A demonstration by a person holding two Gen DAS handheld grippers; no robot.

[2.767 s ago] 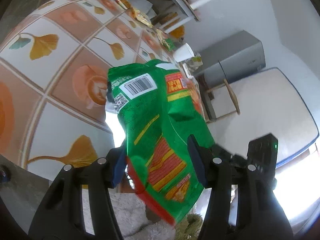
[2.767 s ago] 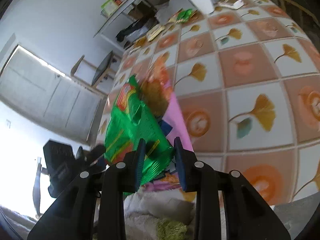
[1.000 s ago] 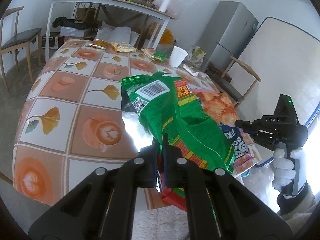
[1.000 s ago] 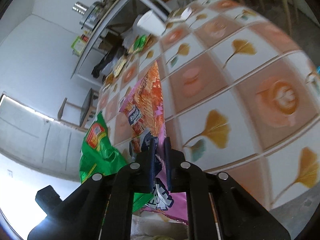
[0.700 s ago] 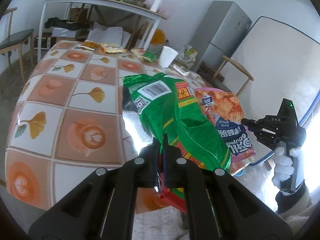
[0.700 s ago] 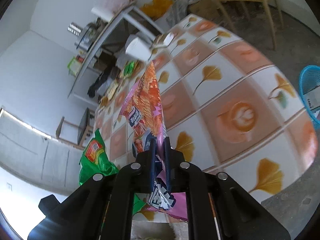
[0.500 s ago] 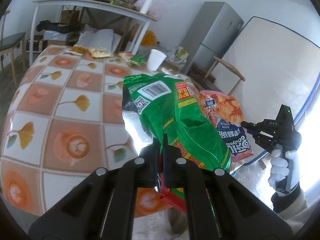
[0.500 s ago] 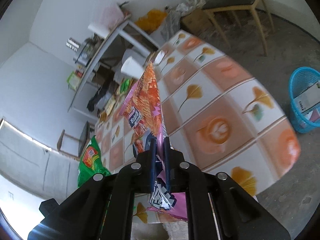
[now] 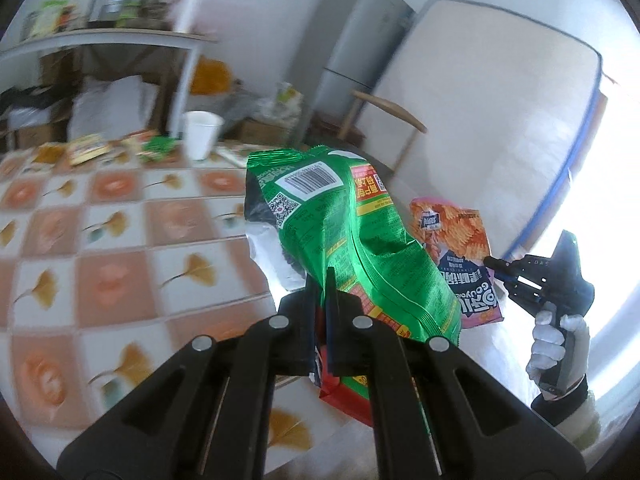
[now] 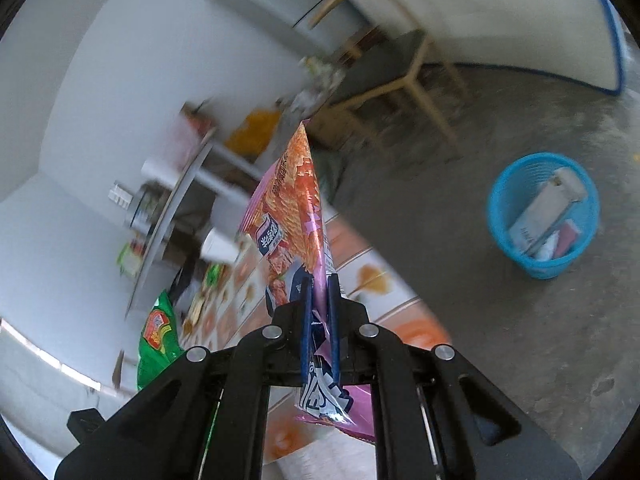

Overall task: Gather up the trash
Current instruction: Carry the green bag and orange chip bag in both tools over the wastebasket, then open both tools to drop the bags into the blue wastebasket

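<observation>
My left gripper [image 9: 319, 280] is shut on a green snack bag [image 9: 344, 236] and holds it up above the tiled table [image 9: 120, 248]. My right gripper [image 10: 320, 288] is shut on a pink and orange chip bag [image 10: 294, 208], held upright in the air. The chip bag [image 9: 456, 256] and the right gripper [image 9: 496, 266] also show in the left wrist view, to the right of the green bag. The green bag [image 10: 158, 344] shows at the lower left of the right wrist view. A blue waste basket [image 10: 544, 216] with papers in it stands on the floor to the right.
A white cup [image 9: 200, 134] and several wrappers [image 9: 120, 146] lie at the table's far edge. A wooden chair [image 10: 404, 64], a grey fridge [image 9: 352, 52] and a leaning mattress [image 9: 488, 120] stand beyond. A shelf table [image 9: 104, 40] is at the back.
Both grippers have closed on their bags and lifted them off the table. Both have swung right, away from the table; the blue basket has come fully into the right wrist view.
</observation>
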